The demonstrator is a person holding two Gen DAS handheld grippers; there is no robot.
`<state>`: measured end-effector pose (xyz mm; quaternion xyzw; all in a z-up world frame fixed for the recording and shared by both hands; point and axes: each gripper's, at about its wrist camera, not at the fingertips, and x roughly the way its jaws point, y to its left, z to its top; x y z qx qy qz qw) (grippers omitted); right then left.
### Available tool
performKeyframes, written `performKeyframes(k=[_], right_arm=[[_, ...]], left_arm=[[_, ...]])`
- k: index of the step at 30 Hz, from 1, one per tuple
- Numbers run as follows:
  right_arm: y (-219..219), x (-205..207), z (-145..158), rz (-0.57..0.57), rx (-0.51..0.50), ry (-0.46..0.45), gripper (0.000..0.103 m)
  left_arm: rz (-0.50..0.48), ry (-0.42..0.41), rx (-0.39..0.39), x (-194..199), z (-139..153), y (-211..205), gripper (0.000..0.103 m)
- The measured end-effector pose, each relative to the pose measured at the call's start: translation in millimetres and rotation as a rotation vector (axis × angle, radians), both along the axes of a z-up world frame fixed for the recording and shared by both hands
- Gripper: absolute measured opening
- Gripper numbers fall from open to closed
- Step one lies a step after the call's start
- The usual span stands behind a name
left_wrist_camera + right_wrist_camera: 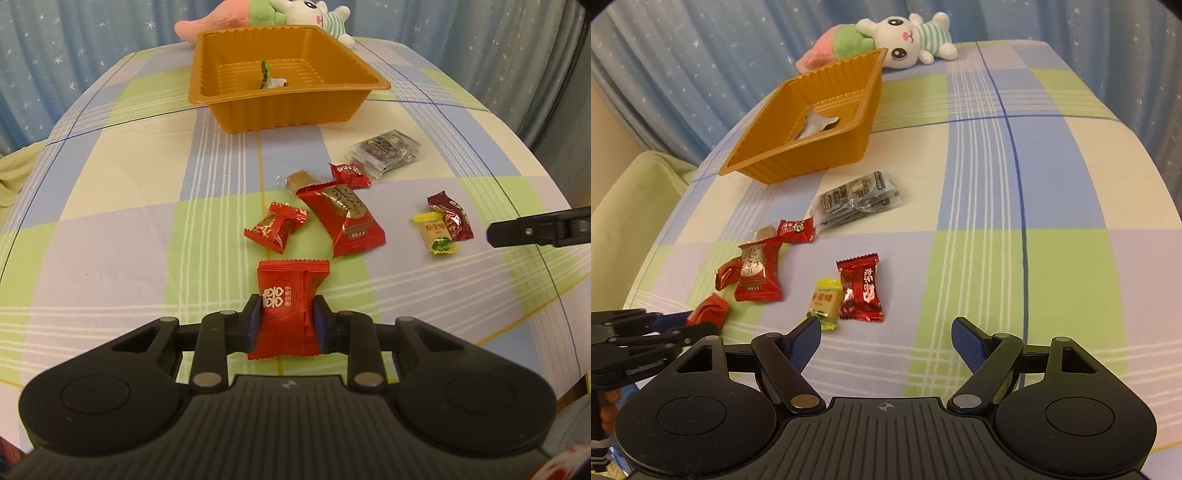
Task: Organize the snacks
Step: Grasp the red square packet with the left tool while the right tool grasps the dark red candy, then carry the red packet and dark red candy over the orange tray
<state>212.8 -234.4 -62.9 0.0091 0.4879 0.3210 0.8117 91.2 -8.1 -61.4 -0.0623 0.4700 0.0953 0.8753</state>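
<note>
My left gripper (287, 320) is shut on a red candy packet (290, 295), held just above the checked tablecloth; it also shows in the right wrist view (709, 312). My right gripper (886, 338) is open and empty, just short of a yellow candy (824, 302) and a dark red candy (860, 286). An orange plastic tray (207, 94) stands at the back with one small wrapper (275, 82) inside. Several loose snacks lie between: a large red packet (341, 218), a small red candy (277, 226), a brown candy (301, 179) and clear dark packets (386, 151).
A plush rabbit (908, 38) and a pink-green plush (834, 46) lie behind the tray by the blue starred curtain. The table edge curves away at left and right. A pale cushion (624, 206) sits to the left of the table.
</note>
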Motion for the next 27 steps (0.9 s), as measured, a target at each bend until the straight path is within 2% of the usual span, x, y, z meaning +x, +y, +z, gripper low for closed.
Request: performKeyframes(k=[2,4,6,15,19,20,23,27], right_arm=[[4.6,0.4,-0.5,0.014,-0.006,-0.022,0.078],[9.6,0.9,-1.3,0.028,-0.013,-0.046,0.073],[15.4,2.9,-4.0,0.052,-0.02,-0.05,0.057],[32.0,8.0,-11.1,0.1,-0.03,-0.071,0.038],[38.1,9.7,-13.7,0.109,-0.038,-0.077,0.033],[39.3,10.1,-13.5,0.11,-0.04,-0.081,0.033],[42.3,10.9,-13.3,0.114,-0.045,-0.089,0.029],[45.1,12.2,-14.2,0.121,-0.053,-0.086,0.026]], left_arm=[[0.011,-0.004,0.001,-4.3,2.6,1.6,0.026],[0.024,-0.009,0.001,-7.7,4.9,4.2,0.026],[0.04,-0.012,0.003,-10.3,7.0,7.3,0.026],[0.114,-0.033,0.008,-23.5,16.6,22.1,0.026],[0.138,-0.037,0.006,-27.3,18.5,26.2,0.025],[0.142,-0.037,0.005,-27.9,18.7,26.9,0.025],[0.149,-0.031,-0.008,-29.3,18.1,29.5,0.008],[0.158,-0.018,-0.011,-29.1,14.0,30.4,0.008]])
